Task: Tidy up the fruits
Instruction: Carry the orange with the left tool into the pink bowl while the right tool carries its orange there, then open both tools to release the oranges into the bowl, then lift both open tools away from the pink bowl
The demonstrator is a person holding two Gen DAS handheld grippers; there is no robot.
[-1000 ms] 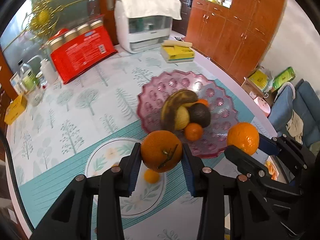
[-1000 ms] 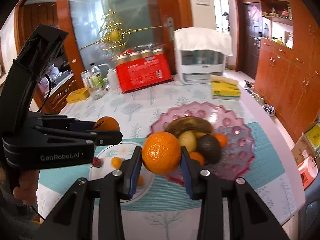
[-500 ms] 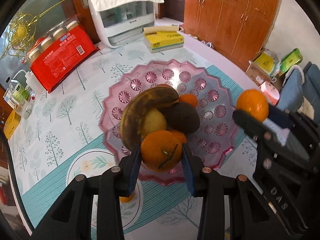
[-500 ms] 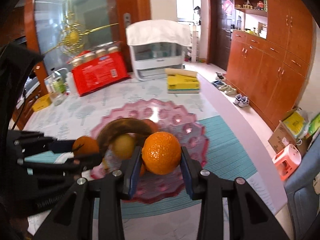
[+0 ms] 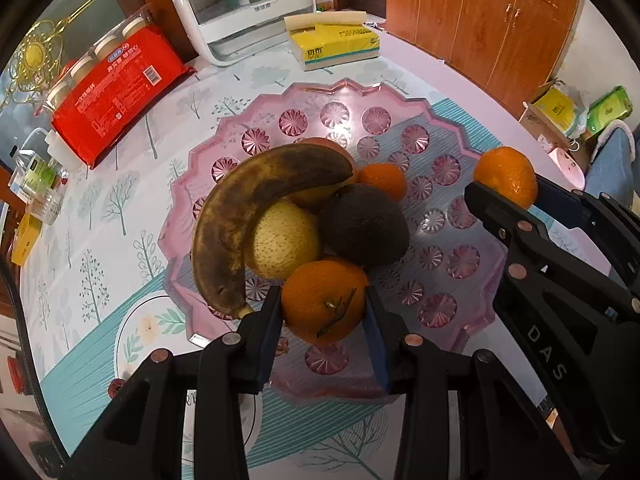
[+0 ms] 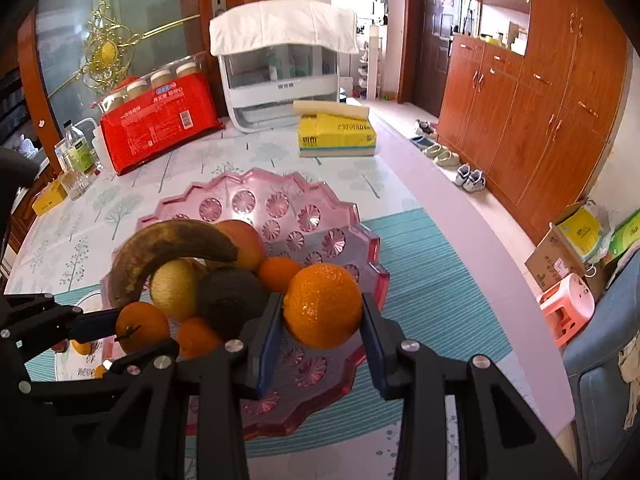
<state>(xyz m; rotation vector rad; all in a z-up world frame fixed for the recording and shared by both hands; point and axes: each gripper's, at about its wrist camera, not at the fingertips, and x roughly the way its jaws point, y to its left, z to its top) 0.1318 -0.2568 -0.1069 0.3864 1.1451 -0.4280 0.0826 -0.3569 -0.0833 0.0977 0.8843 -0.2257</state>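
Claws [image 5: 323, 312] [image 6: 322, 312], each gripping an orange [image 5: 324, 300] [image 6: 323, 305], now hover lower over the pink bowl [image 5: 460, 280].

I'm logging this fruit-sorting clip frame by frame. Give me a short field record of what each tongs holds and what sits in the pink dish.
left tongs: shut on stemmed orange, over near rim of dish
right tongs: shut on second orange, over dish
pink dish: on tree-print tablecloth
dish contents: browned banana, yellow pear-like fruit, dark avocado, small tangerine

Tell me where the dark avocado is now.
The dark avocado lies in the pink glass dish, right of the yellow pear, under the brown banana's tip.
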